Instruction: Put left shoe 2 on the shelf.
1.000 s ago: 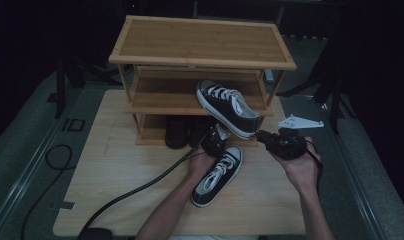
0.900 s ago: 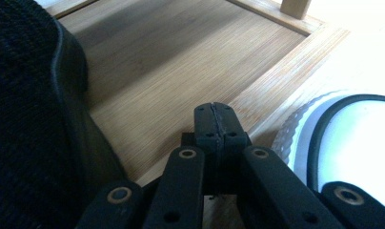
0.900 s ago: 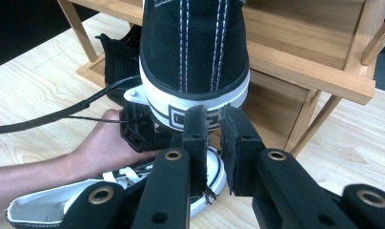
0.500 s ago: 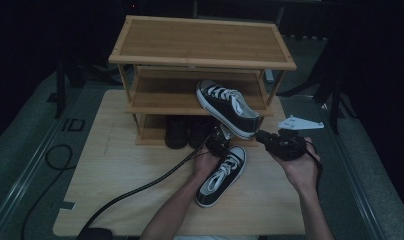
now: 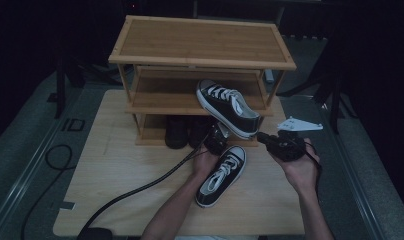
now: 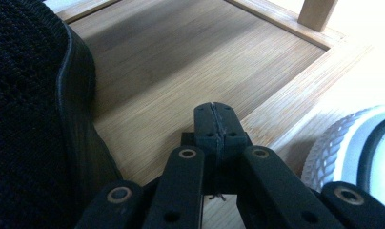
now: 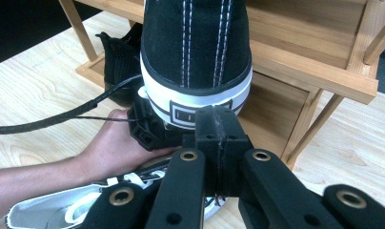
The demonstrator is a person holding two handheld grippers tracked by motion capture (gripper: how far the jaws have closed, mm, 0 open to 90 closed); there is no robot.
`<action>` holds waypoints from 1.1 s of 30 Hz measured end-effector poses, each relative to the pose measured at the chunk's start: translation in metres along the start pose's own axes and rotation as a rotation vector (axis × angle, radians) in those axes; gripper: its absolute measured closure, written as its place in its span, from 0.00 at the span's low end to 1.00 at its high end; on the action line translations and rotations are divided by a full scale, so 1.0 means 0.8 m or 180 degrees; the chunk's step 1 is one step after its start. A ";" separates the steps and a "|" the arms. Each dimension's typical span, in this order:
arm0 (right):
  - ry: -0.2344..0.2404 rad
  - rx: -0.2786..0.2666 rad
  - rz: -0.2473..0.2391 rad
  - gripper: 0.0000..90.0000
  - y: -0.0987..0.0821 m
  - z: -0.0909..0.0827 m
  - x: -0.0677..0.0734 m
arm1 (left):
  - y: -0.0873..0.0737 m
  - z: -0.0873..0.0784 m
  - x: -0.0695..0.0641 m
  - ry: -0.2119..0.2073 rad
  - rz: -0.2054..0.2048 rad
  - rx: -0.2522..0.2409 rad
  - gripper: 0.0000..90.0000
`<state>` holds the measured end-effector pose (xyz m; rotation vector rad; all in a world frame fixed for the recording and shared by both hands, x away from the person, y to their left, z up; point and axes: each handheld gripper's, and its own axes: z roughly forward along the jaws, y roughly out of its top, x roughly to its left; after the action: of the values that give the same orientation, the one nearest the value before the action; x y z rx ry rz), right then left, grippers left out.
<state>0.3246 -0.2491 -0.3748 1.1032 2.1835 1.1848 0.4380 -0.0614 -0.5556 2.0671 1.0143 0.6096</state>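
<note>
My left gripper [image 5: 216,141] sits at the front edge of the three-tier bamboo shoe rack [image 5: 200,42], its jaws pressed flat together with nothing between them; through its own camera I see the closed tips [image 6: 214,126] hovering over the bare bottom board of that rack, with a black knit shoe [image 6: 28,109] bulking at nine o'clock and the white ribbed toe of a sneaker at four o'clock. My right gripper [image 5: 270,141] is held at three o'clock from the left one, near it but apart, and its jaws have just been closing; they now meet with nothing gripped. In its own view the shut tips [image 7: 218,126] point straight at the heel of a black canvas low-top sneaker with white laces and a white rubber sole [image 5: 227,106], which lies tilted half on the middle shelf, its heel jutting over the front edge toward me; whether my tips touch that heel I cannot tell. Its mate, a second black canvas sneaker with white laces [image 5: 221,175], lies on the pale wooden table [image 5: 115,165] just at six o'clock from my left gripper, toe toward the rack and touching my left hand [image 5: 204,162]. Two dark shoes [image 5: 186,131] stand on the bottom shelf at nine o'clock from the left gripper. My right hand [image 5: 301,167] cradles the right gripper from below.
</note>
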 end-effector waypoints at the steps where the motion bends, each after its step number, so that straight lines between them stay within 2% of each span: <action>1: -0.0002 0.0007 -0.0002 1.00 0.001 0.000 0.000 | 0.000 0.000 0.000 -0.0017 -0.0012 0.0006 1.00; 12: 0.0058 -0.0031 -0.0076 1.00 0.007 -0.001 0.010 | 0.001 0.001 0.004 -0.0036 -0.0014 0.0035 1.00; 13: 0.0059 -0.0041 -0.0089 1.00 0.007 -0.001 0.011 | 0.001 0.002 0.003 -0.0060 -0.0052 0.0034 1.00; 18: 0.0088 -0.0078 -0.0105 1.00 0.011 0.000 0.015 | 0.000 0.002 0.003 -0.0007 0.0003 0.0012 1.00; 21: 0.0133 -0.0093 -0.0117 1.00 0.014 0.001 0.018 | 0.000 0.002 0.002 -0.0038 -0.0014 0.0025 1.00; 24: 0.0204 -0.0100 -0.0165 1.00 0.017 0.004 0.024 | 0.000 0.002 0.002 -0.0035 -0.0002 0.0032 1.00; 25: 0.0213 -0.0095 -0.0171 1.00 0.017 0.005 0.026 | 0.000 0.003 0.001 -0.0044 -0.0053 -0.0010 1.00; 26: 0.0232 -0.0094 -0.0181 1.00 0.019 0.007 0.028 | 0.000 0.002 0.002 -0.0035 -0.0007 0.0031 1.00; 28: 0.0255 -0.0093 -0.0194 1.00 0.020 0.010 0.030 | 0.000 0.002 0.001 -0.0037 -0.0038 0.0002 1.00; 33: 0.0267 -0.0077 -0.0248 1.00 0.024 0.016 0.036 | -0.001 0.003 0.001 -0.0040 -0.0021 -0.0021 1.00</action>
<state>0.3246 -0.2134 -0.3654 0.9658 2.2470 1.2406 0.4397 -0.0616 -0.5573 2.0587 1.0102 0.5950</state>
